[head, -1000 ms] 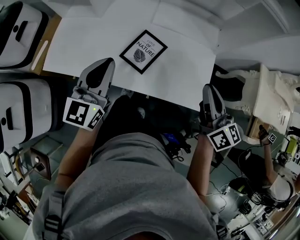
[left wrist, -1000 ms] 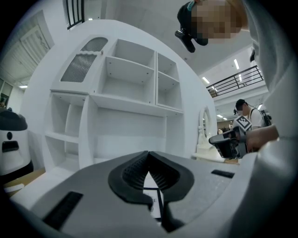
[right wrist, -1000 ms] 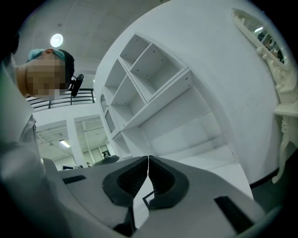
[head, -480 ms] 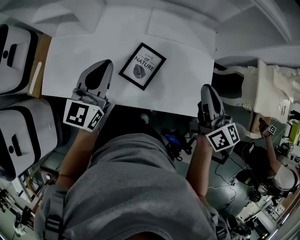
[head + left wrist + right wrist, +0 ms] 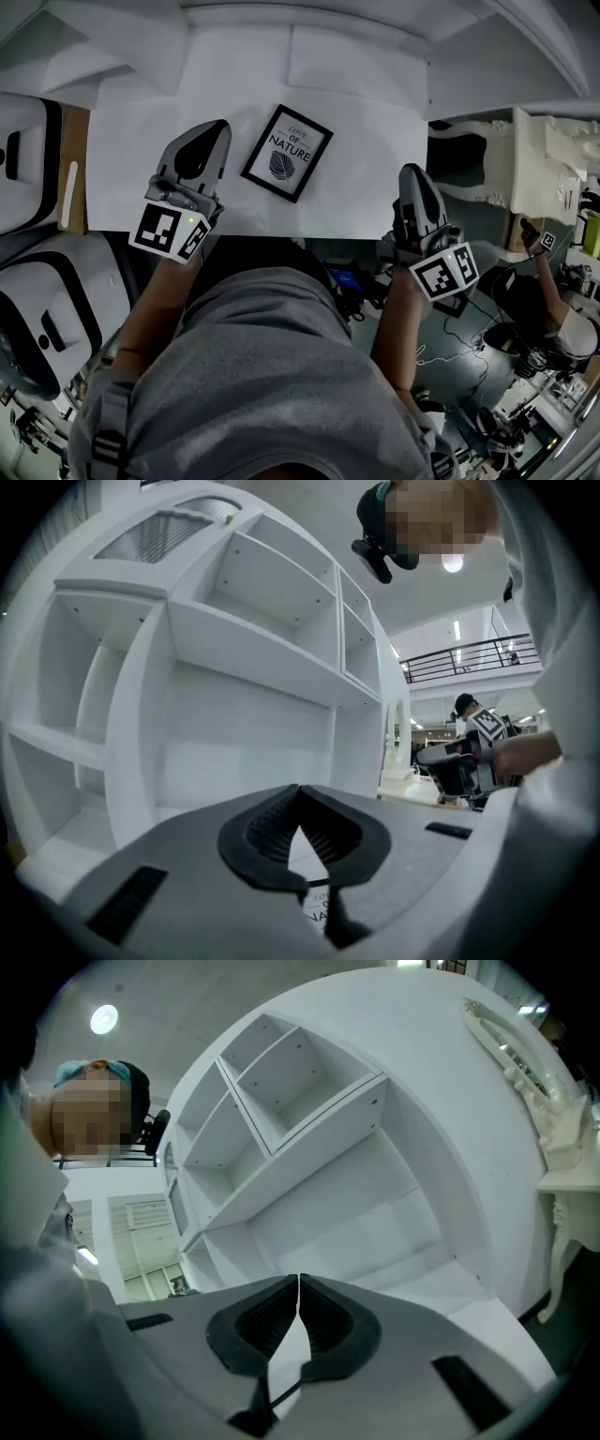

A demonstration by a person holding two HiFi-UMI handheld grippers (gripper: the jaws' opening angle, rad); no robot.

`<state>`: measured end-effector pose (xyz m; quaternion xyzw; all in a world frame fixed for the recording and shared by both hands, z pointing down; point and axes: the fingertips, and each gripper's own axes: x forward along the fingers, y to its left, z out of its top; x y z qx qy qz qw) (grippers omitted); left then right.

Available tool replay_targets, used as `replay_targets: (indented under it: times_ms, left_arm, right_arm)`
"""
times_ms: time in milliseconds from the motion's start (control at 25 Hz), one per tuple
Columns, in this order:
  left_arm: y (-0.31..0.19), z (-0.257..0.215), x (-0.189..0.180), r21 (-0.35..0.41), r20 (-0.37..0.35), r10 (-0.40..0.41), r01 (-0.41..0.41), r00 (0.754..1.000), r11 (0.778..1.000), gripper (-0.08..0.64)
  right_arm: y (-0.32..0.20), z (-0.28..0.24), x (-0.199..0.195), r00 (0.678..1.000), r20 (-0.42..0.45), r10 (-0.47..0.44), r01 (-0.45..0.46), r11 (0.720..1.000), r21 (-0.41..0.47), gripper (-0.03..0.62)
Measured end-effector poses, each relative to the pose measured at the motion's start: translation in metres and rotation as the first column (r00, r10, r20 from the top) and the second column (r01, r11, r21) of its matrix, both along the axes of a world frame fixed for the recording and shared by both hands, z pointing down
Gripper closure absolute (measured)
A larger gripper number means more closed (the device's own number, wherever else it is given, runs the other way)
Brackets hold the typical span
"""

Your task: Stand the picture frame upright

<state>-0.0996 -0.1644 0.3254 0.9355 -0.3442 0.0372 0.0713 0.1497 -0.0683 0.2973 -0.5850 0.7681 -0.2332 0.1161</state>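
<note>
the picture frame (image 5: 287, 153) is lying flat on the white table (image 5: 366, 122), at three o'clock from the left gripper (image 5: 208, 133) and nine o'clock from the right gripper (image 5: 412, 178). both grippers' jaws are being held closed, with nothing gripped.

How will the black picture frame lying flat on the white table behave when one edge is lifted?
The black picture frame looks thin and rigid, so it probably tilts as one piece. Flat on the white table, it may slide when pushed.
</note>
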Motion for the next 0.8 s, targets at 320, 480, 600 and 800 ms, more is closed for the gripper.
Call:
replay_targets:
  times_ms: [320, 480, 600, 800]
  left_arm:
    - [-0.016, 0.008, 0.006, -0.026, 0.001, 0.058, -0.058, 0.998, 0.998, 0.552]
    - [-0.016, 0.01, 0.007, -0.03, 0.013, 0.061, -0.061, 0.998, 0.998, 0.552]
    - [-0.014, 0.012, 0.003, -0.034, 0.022, 0.048, -0.047, 0.999, 0.998, 0.552]
    - [-0.009, 0.014, 0.003, -0.044, 0.032, 0.012, -0.011, 0.999, 0.999, 0.552]
  right_arm:
    - [-0.014, 0.003, -0.007, 0.999, 0.006, 0.036, -0.036, 0.999, -0.004, 0.563]
    - [-0.016, 0.006, -0.008, 0.999, 0.011, 0.035, -0.035, 0.999, -0.006, 0.563]
    - [-0.018, 0.009, -0.012, 1.0, 0.021, 0.009, -0.008, 1.0, -0.017, 0.563]
    - [-0.026, 0.011, -0.018, 0.997, 0.034, -0.067, 0.068, 0.997, -0.026, 0.563]
